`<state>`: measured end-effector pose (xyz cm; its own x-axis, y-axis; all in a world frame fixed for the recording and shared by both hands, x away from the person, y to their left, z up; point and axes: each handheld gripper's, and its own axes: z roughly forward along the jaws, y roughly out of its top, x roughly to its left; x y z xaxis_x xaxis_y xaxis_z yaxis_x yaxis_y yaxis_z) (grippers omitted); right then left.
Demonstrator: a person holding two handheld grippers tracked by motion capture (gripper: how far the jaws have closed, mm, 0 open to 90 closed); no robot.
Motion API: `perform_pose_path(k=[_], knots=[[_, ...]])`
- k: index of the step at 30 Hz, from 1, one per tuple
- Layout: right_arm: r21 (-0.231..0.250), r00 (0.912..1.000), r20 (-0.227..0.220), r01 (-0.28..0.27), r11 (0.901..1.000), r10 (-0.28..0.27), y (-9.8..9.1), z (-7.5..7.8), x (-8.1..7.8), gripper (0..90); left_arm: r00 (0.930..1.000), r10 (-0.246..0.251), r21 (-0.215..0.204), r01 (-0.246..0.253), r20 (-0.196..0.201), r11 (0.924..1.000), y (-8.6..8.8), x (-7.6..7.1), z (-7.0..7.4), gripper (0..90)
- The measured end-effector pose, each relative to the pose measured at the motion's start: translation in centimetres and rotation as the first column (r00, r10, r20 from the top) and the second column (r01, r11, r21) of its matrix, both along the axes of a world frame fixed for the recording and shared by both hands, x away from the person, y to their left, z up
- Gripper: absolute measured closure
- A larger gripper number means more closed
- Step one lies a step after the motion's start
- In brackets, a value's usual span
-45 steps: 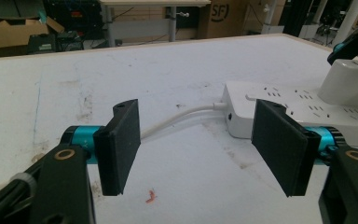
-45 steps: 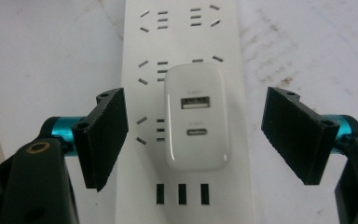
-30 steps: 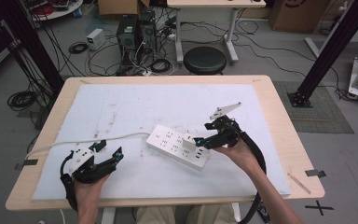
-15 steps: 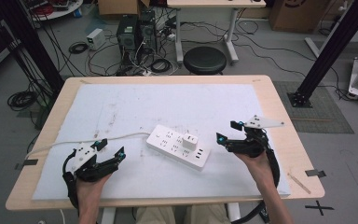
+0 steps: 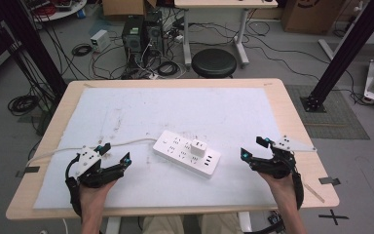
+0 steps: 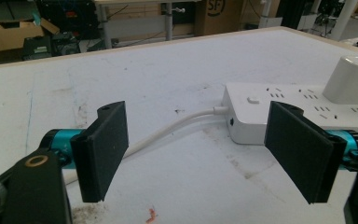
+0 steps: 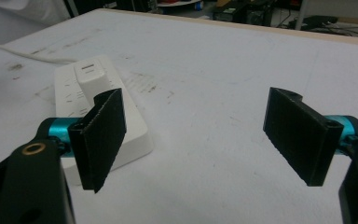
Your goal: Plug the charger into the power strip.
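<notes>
A long white power strip [image 5: 187,152] lies near the middle of the table [image 5: 292,117], on a white sheet [image 5: 199,112] that has small dirty marks and scratches. The strip is a smooth plastic bar with rounded corners and rows of little slots on top. A small white plug block [image 5: 198,147], boxy with soft edges, sits in one of the sockets. A thin white cord [image 5: 126,143] runs out of the strip's end and curves away to the left edge of the table. The table has a light wood rim around the sheet.

The left hand-held gripper [image 5: 113,155] rests low on the sheet near the front left, well apart from the strip. Its two flat black jaws stand wide apart and hold nothing. In the left gripper view the cord [image 6: 168,132] and the end of the strip [image 6: 270,109] lie past the jaws, with the plug block [image 6: 356,79] farther on.

The right hand-held gripper [image 5: 253,148] sits near the front right, just beside the strip's other end but not touching it. Its jaws are also spread wide with nothing between them. Each jaw is a flat, rough black pad on a shiny blue post
</notes>
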<state>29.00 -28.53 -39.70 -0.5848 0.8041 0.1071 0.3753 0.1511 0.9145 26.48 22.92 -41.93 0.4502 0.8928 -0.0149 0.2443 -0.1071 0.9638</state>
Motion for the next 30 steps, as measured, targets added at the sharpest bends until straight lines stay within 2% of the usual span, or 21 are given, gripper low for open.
perform_pose_path(k=[2,9,15,17,30], knots=[[0.014,0.9996,-0.003,0.027,0.9995,-0.027,-0.6,-0.7,-0.5,21.6,1.0,-0.003,0.009,0.003,-0.001,1.0,-0.1,0.0,0.1,21.7],[0.028,0.999,-0.001,0.045,0.9986,-0.045,-1.3,-1.1,-1.1,21.7,1.0,0.0,0.017,0.0,0.004,0.9999,-0.1,0.2,0.3,21.7],[0.032,0.999,-0.002,0.045,0.9985,-0.045,-1.5,-1.5,-0.9,21.7,1.0,-0.002,0.02,0.002,-0.001,0.9998,-0.2,0.3,0.2,21.7],[0.033,0.9987,-0.014,0.049,0.9983,-0.048,-1.5,-1.5,-0.9,21.7,1.0,0.0,0.02,0.0,0.0,0.9998,-0.3,0.3,0.1,21.7],[0.034,0.9989,-0.01,0.046,0.9984,-0.046,-1.3,-1.4,-0.8,21.7,1.0,0.0,0.018,0.0,0.003,0.9998,-0.2,0.4,0.2,21.7]])
